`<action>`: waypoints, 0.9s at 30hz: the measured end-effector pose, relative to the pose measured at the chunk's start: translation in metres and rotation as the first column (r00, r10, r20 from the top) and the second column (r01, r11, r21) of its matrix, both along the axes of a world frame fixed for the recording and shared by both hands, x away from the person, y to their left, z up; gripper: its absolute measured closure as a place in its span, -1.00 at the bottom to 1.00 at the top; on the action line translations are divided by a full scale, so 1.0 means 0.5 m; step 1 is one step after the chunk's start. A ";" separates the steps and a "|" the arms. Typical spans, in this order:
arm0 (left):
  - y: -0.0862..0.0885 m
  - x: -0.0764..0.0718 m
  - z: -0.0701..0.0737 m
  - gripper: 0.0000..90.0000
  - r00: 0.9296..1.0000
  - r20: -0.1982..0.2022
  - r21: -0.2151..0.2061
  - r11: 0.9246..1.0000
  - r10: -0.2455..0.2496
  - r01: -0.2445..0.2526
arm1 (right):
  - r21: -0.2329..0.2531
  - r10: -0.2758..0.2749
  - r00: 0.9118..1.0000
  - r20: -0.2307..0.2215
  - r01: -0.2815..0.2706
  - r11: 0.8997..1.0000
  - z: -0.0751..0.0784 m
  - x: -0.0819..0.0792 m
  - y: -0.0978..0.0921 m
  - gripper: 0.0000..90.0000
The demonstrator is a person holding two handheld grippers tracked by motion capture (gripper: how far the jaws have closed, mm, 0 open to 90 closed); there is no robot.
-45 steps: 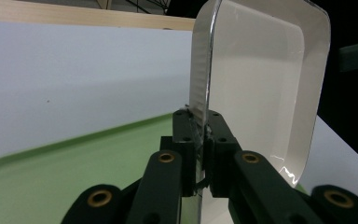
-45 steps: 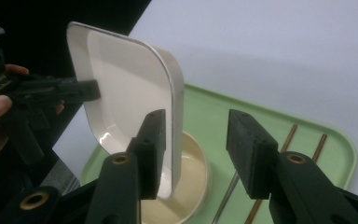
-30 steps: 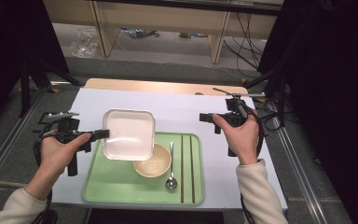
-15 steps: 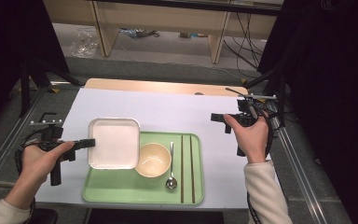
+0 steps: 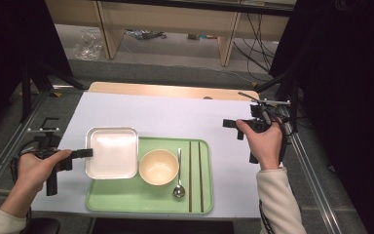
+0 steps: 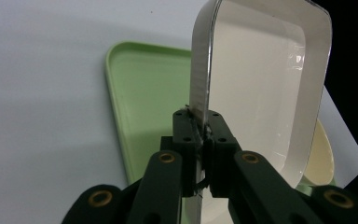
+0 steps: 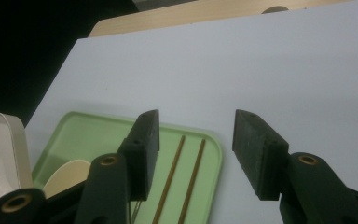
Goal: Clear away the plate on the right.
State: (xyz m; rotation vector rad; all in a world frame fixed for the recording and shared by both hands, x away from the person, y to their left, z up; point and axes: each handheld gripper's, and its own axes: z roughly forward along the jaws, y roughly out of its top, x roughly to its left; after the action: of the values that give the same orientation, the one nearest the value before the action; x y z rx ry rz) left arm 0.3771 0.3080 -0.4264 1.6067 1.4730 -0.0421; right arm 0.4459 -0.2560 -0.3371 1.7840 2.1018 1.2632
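White table cover (image 5: 175, 117) spans the work surface, with a strip of bare wood showing along its far edge. Near centre sits the green tray (image 5: 126, 200), long side running left to right.

White square dish (image 5: 112, 152) lies at the tray's far-left corner, overhanging the left rim and part of the far rim. In the left gripper view the dish (image 6: 261, 84) is seen edge-on, its rim running up from between the jaws, with the tray (image 6: 140, 102) behind it.

Left gripper (image 5: 85, 153) is clamped on the middle of the dish's left rim, jaws closed tight on the thin edge (the left gripper view shows the rim pinched between the pads (image 6: 200, 135)). Whether the dish rests on the tray or is held just above it cannot be told. The left hand (image 5: 36, 168) grips the handle, well left of the tray.

Cream bowl (image 5: 158, 167) stands upright on the tray, just right of the dish, close to it.

Right gripper (image 5: 230, 124) hovers over bare cover beyond the tray's far-right corner, held by the right hand (image 5: 265, 144). Its jaws stand wide apart, nothing between them (image 7: 196, 149).

Two brown chopsticks (image 5: 194, 175) lie parallel on the tray's right part, pointing near to far.

Metal spoon (image 5: 178, 178) lies between bowl and chopsticks, its bowl end toward the near side.
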 end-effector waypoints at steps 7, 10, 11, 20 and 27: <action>0.011 0.010 -0.015 0.88 0.999 -0.037 0.025 0.999 0.023 -0.022 | 0.018 -0.011 0.999 -0.040 0.012 1.000 0.002 -0.003 0.006 0.16; 0.011 0.015 -0.021 0.88 0.998 -0.048 0.042 0.999 0.028 -0.026 | 0.022 -0.007 0.999 -0.039 0.007 1.000 0.002 -0.003 0.006 0.16; 0.011 0.017 -0.023 0.88 0.998 -0.056 0.043 0.999 0.024 -0.021 | 0.001 -0.023 0.999 -0.047 0.023 1.000 0.003 -0.004 0.007 0.16; -0.004 0.036 -0.042 0.88 0.996 -0.090 0.063 0.998 0.012 -0.006 | 0.008 -0.009 1.000 -0.018 0.009 1.000 -0.004 0.000 0.004 0.15; -0.016 0.049 -0.048 0.88 0.994 -0.107 0.095 0.995 0.013 -0.003 | 0.011 -0.016 0.999 -0.046 0.017 1.000 -0.003 -0.002 0.007 0.14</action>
State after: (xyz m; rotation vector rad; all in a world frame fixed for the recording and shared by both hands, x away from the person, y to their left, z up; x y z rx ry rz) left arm 0.4016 0.3000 -0.4506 1.6974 1.5850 -0.0560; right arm 0.4447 -0.2526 -0.3384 1.8481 2.1033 1.2444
